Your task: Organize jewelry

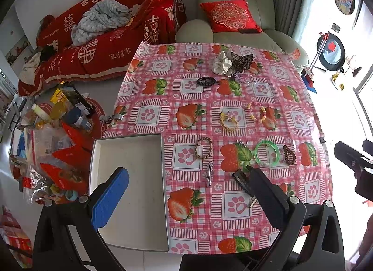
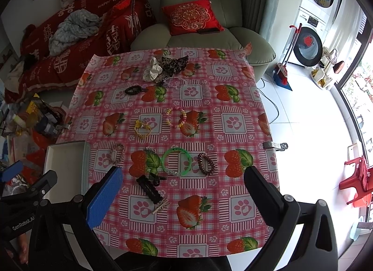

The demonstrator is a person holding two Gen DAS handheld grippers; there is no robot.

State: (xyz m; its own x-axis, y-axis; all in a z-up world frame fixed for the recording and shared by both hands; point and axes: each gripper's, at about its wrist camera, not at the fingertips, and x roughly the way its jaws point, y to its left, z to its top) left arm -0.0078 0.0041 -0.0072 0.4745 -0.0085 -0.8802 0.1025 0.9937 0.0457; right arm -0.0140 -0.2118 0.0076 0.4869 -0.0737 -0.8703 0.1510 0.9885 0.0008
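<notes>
My grippers: left (image 1: pixel 186 196) and right (image 2: pixel 184 198) both gape, empty.
Bangle (image 2: pixel 176 161): right of tray (image 1: pixel 98 154); rigid, slick; pinch its rim.

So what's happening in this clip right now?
A person holds two tools over a strawberry-print tablecloth. Both the left tool and the right tool are open and hold nothing. Bracelets, hair ties and clips, including a green bangle, lie scattered. The white tray at the table's left edge looks empty.

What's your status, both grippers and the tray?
Left gripper open, empty, above the white tray. Right gripper open, empty, over the black hair clip. Tray empty; jewelry still scattered on tablecloth. Nothing blocking.
</notes>
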